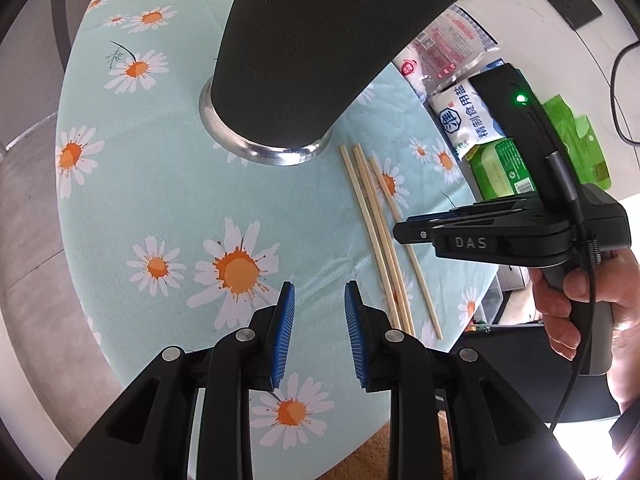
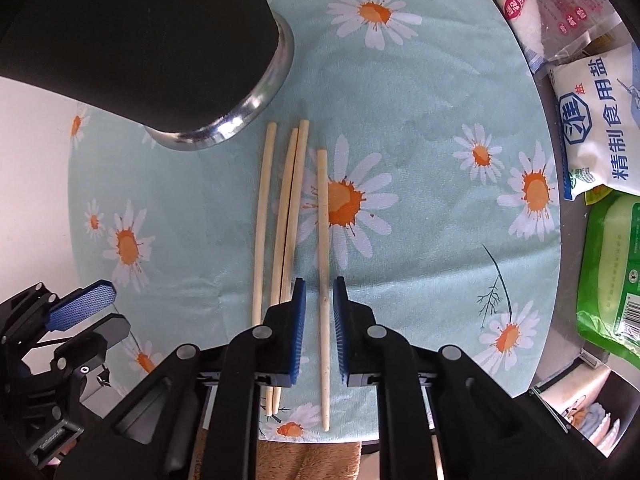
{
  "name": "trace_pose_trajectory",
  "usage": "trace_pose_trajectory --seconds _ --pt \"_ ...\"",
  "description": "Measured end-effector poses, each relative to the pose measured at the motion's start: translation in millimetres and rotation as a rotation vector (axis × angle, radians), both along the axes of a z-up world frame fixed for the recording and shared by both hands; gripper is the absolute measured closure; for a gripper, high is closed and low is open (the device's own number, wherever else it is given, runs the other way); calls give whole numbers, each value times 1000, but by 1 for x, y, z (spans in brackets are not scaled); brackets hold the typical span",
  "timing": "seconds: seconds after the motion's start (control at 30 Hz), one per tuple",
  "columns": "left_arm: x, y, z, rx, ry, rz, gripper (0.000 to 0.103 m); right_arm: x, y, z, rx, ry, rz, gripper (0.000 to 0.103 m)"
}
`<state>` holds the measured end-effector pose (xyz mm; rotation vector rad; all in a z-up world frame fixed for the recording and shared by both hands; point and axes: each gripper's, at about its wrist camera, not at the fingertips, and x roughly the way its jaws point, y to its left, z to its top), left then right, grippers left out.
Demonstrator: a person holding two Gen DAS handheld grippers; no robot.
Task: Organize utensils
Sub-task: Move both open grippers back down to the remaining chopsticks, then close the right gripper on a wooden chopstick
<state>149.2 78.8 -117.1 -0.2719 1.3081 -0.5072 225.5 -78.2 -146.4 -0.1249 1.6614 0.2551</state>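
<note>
Four chopsticks are all lying on the desk just beside the black holder, so none seems organized yet. The right gripper is straddling the rightmost chopstick, fingers narrowed but not visibly clenching it. The left gripper is hovering released, holding nothing.

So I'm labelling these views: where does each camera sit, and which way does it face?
Left wrist: on the left tongs, facing down at the daisy cloth; the right hand shows.
Right wrist: on the right tongs, facing straight down astride one chopstick.
Shared: four chopsticks, black holder, salt bag.
</note>
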Motion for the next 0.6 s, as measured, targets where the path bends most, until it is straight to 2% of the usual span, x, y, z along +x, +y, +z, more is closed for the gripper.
trace_pose_trajectory --seconds 0.27,0.37,0.6 --pt "2 1 -2 -6 6 -6 78 -6 29 -2 -66 -46 11 94" --pt "2 0 1 -3 -4 -9 78 -10 26 -2 -63 -47 12 97" --pt "4 -11 3 5 -4 -7 78 -2 10 4 2 -5 -8 97"
